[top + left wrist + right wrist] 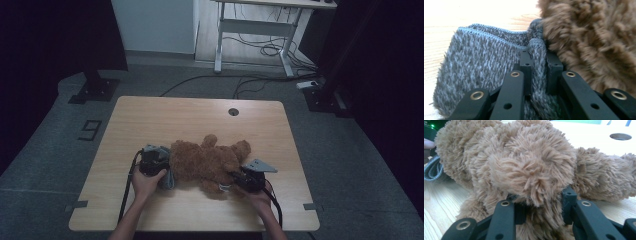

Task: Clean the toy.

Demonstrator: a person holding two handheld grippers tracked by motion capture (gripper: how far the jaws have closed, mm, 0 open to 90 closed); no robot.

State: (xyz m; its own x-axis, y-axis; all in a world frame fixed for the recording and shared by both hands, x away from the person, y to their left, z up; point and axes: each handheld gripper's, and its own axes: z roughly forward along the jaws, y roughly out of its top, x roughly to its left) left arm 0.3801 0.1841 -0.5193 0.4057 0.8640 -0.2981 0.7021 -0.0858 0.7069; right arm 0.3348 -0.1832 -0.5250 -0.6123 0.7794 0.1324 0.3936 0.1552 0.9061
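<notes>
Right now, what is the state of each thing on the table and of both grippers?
Teddy bear: lying flat on the table.
Grey knitted garment: bunched against the bear, its edge pinched.
Left gripper: shut on the garment's edge.
Right gripper: shut on a furry part of the bear.

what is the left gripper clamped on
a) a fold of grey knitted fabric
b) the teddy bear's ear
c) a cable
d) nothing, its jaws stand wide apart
a: in the left gripper view the left gripper pinches a fold of the grey knitted fabric between its pads, right beside the brown teddy bear.
</notes>
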